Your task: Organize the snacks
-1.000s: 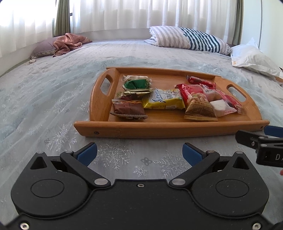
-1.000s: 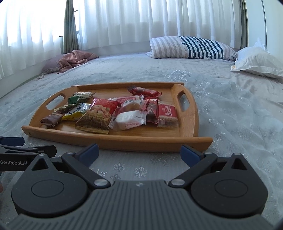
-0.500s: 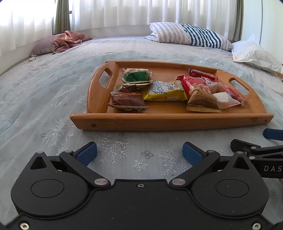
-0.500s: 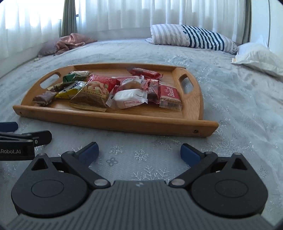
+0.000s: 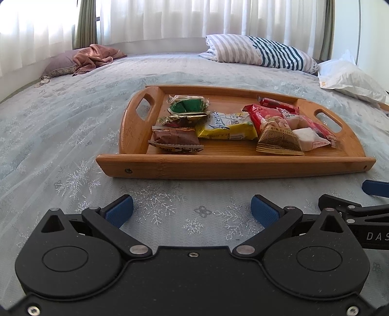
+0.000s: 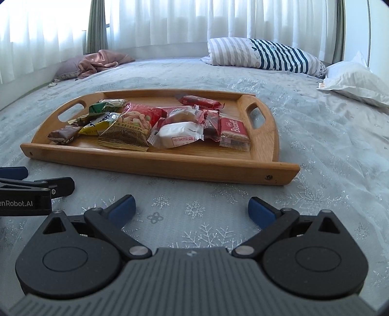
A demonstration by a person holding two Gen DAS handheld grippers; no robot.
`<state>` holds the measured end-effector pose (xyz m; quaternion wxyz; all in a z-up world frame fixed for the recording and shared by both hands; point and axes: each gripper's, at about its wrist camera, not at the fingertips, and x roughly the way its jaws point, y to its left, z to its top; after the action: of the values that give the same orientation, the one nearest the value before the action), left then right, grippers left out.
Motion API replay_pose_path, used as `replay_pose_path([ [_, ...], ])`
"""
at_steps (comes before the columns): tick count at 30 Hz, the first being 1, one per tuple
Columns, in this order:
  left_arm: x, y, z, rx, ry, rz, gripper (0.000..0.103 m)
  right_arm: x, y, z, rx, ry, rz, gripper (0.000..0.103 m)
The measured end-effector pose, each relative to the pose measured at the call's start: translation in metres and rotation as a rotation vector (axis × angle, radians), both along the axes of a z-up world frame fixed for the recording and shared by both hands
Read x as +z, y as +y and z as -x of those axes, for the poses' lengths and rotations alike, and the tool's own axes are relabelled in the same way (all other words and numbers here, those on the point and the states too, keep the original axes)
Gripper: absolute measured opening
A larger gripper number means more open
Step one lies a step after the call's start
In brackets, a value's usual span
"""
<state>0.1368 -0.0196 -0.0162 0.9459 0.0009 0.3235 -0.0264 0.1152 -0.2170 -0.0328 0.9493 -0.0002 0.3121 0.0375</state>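
Note:
A wooden tray (image 5: 218, 167) (image 6: 170, 165) with two cut-out handles lies on the bed. It holds several wrapped snacks: a brown bar (image 5: 176, 139), a green packet (image 5: 188, 104), a yellow packet (image 5: 228, 125), a peanut bag (image 5: 277, 138) (image 6: 128, 130), a white cake (image 6: 178, 135) and a red biscuit pack (image 6: 233, 133). My left gripper (image 5: 192, 210) is open and empty, hovering over the bedspread short of the tray's near rim. My right gripper (image 6: 190, 206) is likewise open and empty, beside the left one and just before the tray.
A snowflake-patterned bedspread (image 5: 60, 136) covers the bed. At the back lie a striped pillow (image 5: 262, 52), a white pillow (image 5: 347, 77) and a pink cloth on a purple cushion (image 5: 90, 58). Curtains (image 6: 170, 21) hang behind.
Both grippers have drawn back and risen a little, so the tray sits farther away and is seen more from above. Both stay open and empty.

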Motion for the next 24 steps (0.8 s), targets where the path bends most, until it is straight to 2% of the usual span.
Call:
replay_pose_path([
  [24,0.0007,-0.0008,0.0010,0.000,-0.003,-0.002,0.103,0.0005,0.0001,0.0003,0.000,0.001,0.001,0.103],
])
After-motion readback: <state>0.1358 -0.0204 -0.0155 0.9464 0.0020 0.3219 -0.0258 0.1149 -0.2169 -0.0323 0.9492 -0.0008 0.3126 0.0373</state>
